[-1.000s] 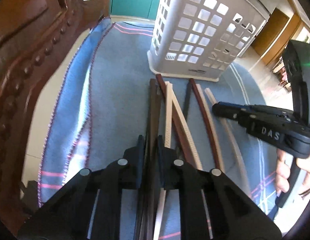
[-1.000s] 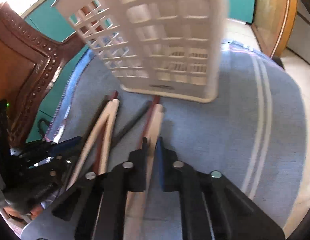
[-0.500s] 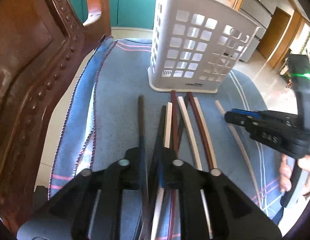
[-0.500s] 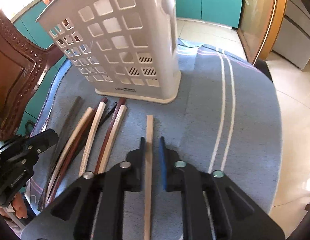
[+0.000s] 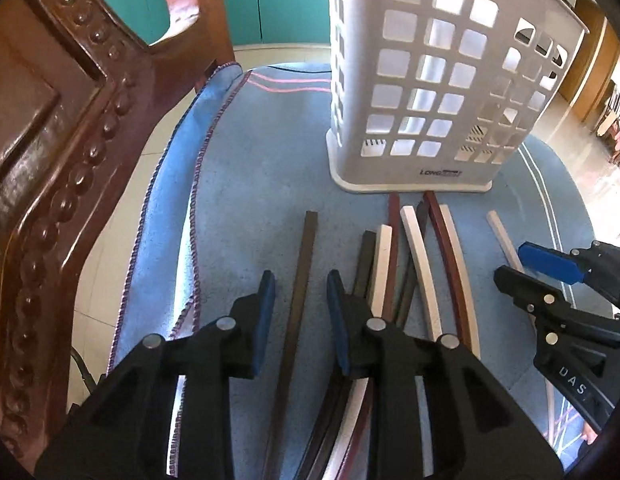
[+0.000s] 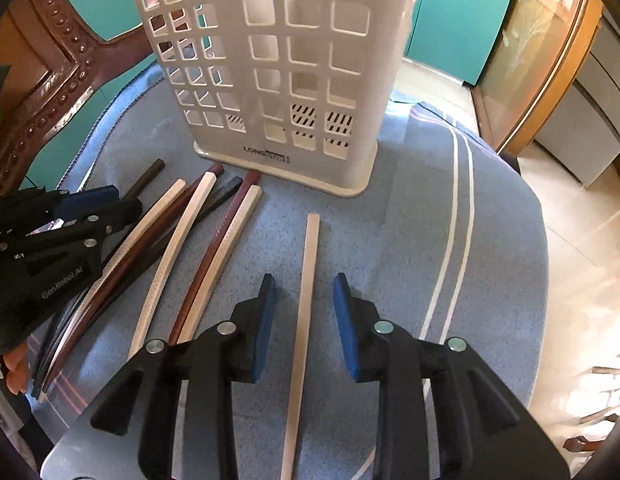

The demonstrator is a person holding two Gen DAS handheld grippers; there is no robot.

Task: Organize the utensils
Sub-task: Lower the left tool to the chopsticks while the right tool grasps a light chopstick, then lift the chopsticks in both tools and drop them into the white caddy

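Several chopsticks in cream, red-brown and dark colours lie on a blue cloth (image 5: 246, 168) in front of a white perforated utensil basket (image 5: 430, 92). My left gripper (image 5: 300, 284) is open, astride a single dark brown chopstick (image 5: 300, 292) lying flat, left of the main bunch (image 5: 414, 264). My right gripper (image 6: 304, 292) is open, astride a single cream chopstick (image 6: 306, 300) lying flat, right of the bunch (image 6: 198, 240). The basket also shows in the right wrist view (image 6: 278, 72). Each gripper shows in the other's view, the right (image 5: 526, 268) and the left (image 6: 106, 204).
A carved wooden chair back (image 5: 54, 152) stands along the left edge of the cloth. White stripes (image 6: 454, 216) run along the cloth's right side, where it drops to a tiled floor (image 6: 582, 264). Teal cabinets (image 5: 246, 0) are behind.
Both grippers opened and let go. The dark chopstick now lies apart at the left of the bunch, the cream one apart at the right. Both cameras lifted and drew back.
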